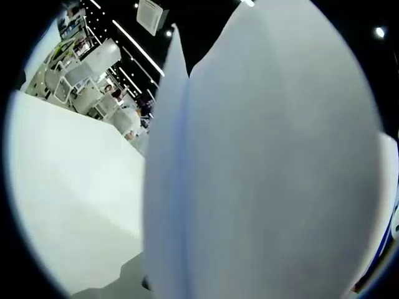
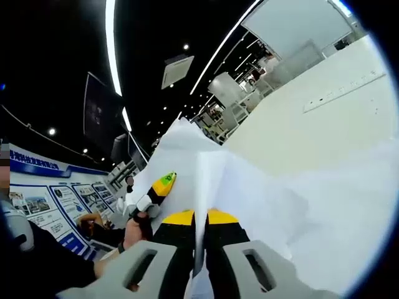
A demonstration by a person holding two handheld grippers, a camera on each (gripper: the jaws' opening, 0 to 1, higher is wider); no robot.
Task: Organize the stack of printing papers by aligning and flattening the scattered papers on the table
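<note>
In my right gripper view, the right gripper [image 2: 200,219] has its two yellow-tipped jaws pressed together on the edge of the papers [image 2: 249,193], pinching the sheets between them so that the white stack stands up from the jaws and fans away toward the upper left and the right. The sheets are lifted and curved rather than lying flat, with a peak at the top and a crease running up from where the jaws meet. To the left of my jaws I see the left gripper [image 2: 157,190], its yellow and green tip lying against the far edge of the same papers, with a person's hand [image 2: 132,232] gripping its handle; from here I cannot tell whether its jaws are spread or closed. In my left gripper view the papers [image 1: 268,162] rise very close in front of the camera as two overlapping white sheets with a vertical seam between them, hiding that gripper's own jaws, so I cannot tell its state there either. Behind the sheets the white table [image 1: 68,199] spreads out on the left, and beyond it a dim hall with ceiling light strips [image 2: 112,37] and a wall of blue posters [image 2: 43,199].
</note>
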